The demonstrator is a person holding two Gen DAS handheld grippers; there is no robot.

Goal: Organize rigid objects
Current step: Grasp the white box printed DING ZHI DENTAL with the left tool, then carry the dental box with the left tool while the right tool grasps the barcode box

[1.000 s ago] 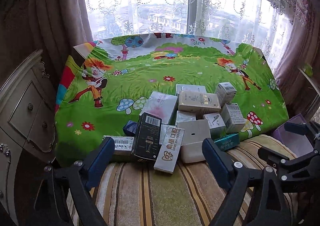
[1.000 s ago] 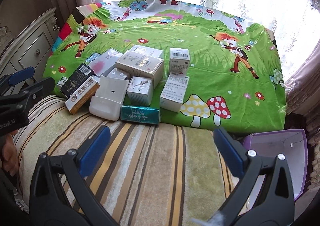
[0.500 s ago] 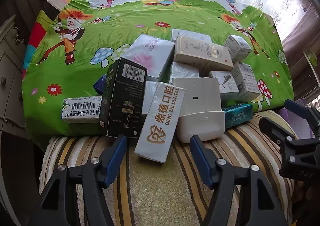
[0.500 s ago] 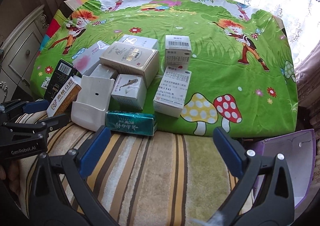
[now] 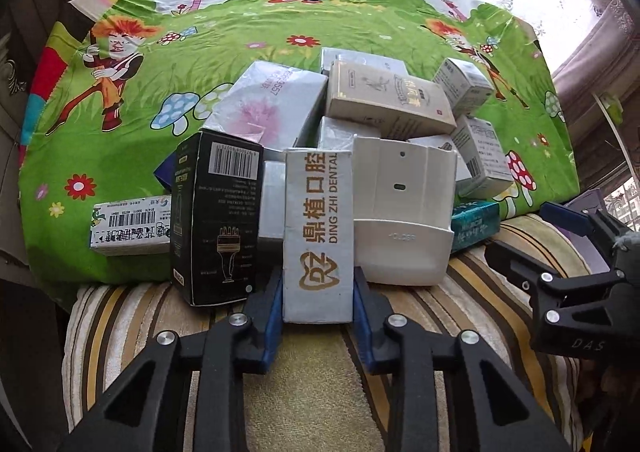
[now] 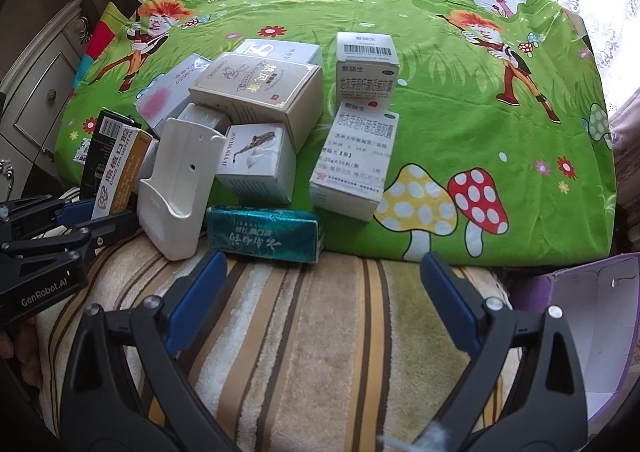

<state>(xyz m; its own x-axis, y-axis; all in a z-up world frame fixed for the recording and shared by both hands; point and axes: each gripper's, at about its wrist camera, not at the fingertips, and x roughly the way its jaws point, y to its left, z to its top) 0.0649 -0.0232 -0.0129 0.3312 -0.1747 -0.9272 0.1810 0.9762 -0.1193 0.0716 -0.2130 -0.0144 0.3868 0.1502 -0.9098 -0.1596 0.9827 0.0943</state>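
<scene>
Left gripper (image 5: 318,292) clamps dental box (image 5: 318,236) over striped towel (image 5: 312,392).

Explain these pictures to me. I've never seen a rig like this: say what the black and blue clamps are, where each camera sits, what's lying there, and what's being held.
There is no robot here. A person holds a two-finger clamp in each hand, and each clamp carries a wide-angle camera looking forward along its fingers. One picture comes from the left gripper, the other from the right gripper.

In front lies a cartoon cloth and a striped towel. On them sits a heap of small cartons and a white holder.

The left gripper's jaws have just been closing and now press both sides of the dental box. The right gripper is open and empty above the towel, with a teal box just ahead of it. A purple box stands to the right.
</scene>
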